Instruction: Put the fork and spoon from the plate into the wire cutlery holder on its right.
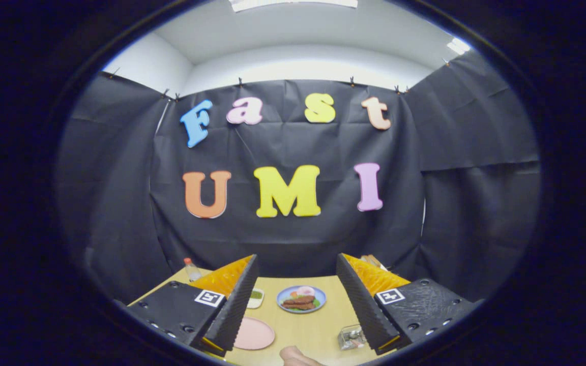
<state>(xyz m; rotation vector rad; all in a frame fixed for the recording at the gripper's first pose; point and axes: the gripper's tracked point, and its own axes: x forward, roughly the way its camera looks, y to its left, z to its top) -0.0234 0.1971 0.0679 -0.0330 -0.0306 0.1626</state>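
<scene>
Overhead, the hand-held gripper point(297, 300) gapes wide, empty, above a pink plate point(254, 334).

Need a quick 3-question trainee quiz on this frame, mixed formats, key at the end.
1. True or false: the gripper has its fingers closed on a piece of cutlery.
2. Multiple choice: what lies between the spread fingers, further down the table? A) a kettle B) a blue plate of food C) a laptop
3. Fill in: the empty plate beside the left finger is ____ in colour.

Key: 1 false, the fingers stand wide apart and hold nothing. 2 B. 3 pink, the pink plate.
</scene>
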